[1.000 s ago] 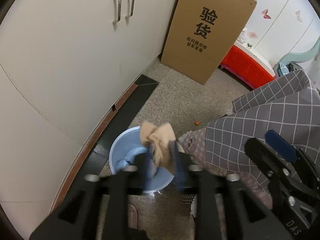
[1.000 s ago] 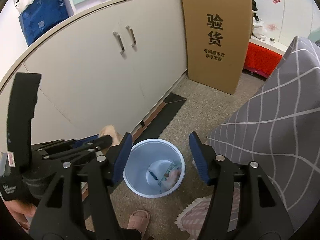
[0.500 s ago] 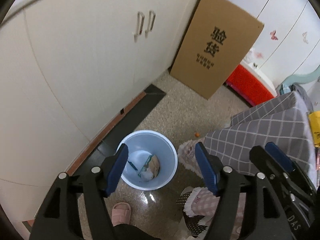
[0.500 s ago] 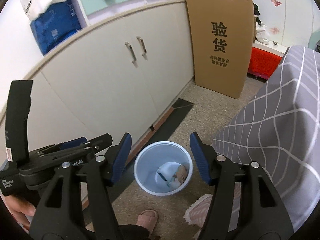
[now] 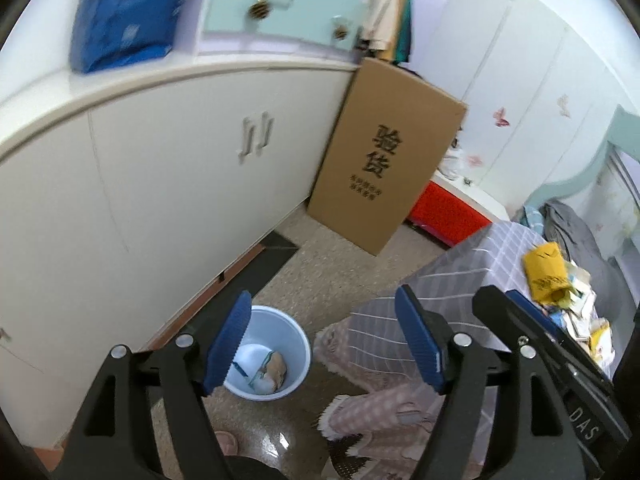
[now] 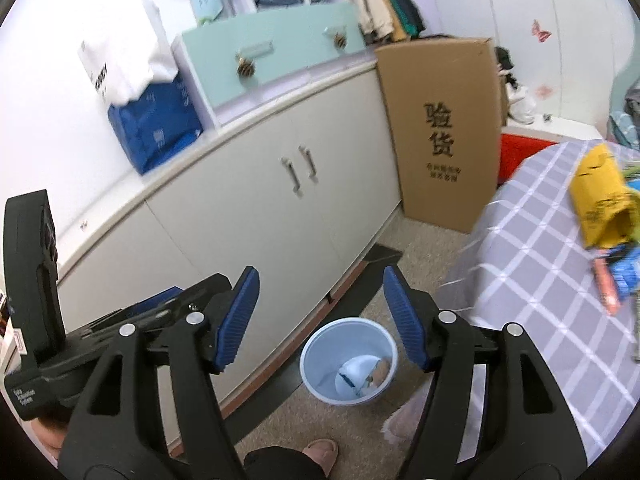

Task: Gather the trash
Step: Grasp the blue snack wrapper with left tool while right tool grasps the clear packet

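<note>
**Brown wad lies in the bin**

Brown crumpled paper (image 5: 275, 369) lies inside the pale blue bin (image 5: 298, 364) on the floor, long axis unclear. Left tongs (image 5: 324, 344) and right tongs (image 6: 320, 320) hang above, both widening, nothing between them. More trash (image 6: 600, 200) sits on the checked tabletop (image 6: 532, 264).

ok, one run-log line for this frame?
phase: after drop | left tongs: opening, empty | right tongs: opening, empty | bin: holds trash | table: trash remaining

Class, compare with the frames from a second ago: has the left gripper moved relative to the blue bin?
Yes. The left gripper has risen away from the bin, which now looks smaller and lower; its empty jaws are opening.
</note>
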